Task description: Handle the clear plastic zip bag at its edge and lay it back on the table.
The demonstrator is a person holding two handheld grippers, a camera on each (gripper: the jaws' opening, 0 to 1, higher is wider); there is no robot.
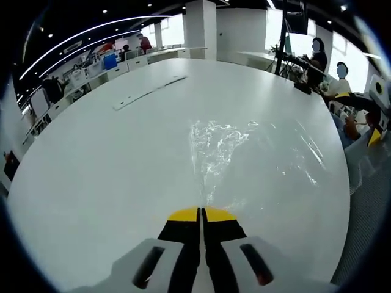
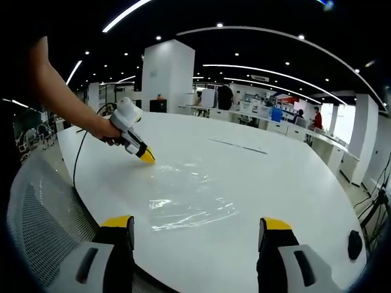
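Note:
A clear plastic zip bag [image 1: 235, 149] lies crumpled and flat on the round white table [image 1: 110, 177]. In the left gripper view my left gripper [image 1: 200, 213] has its yellow-tipped jaws shut, and the bag's near edge narrows into them. In the right gripper view a hand holds that left gripper [image 2: 146, 157] with its tip down at the far left corner of the bag [image 2: 192, 192]. My right gripper [image 2: 197, 224] stands open at the table's near edge, the bag just ahead of its jaws and nothing between them.
A long thin grey strip [image 1: 149, 93] lies across the far side of the table. A mesh chair [image 2: 43, 226] stands to the left of the right gripper, and a small black round object [image 2: 354, 244] sits at the right. Desks and people fill the background.

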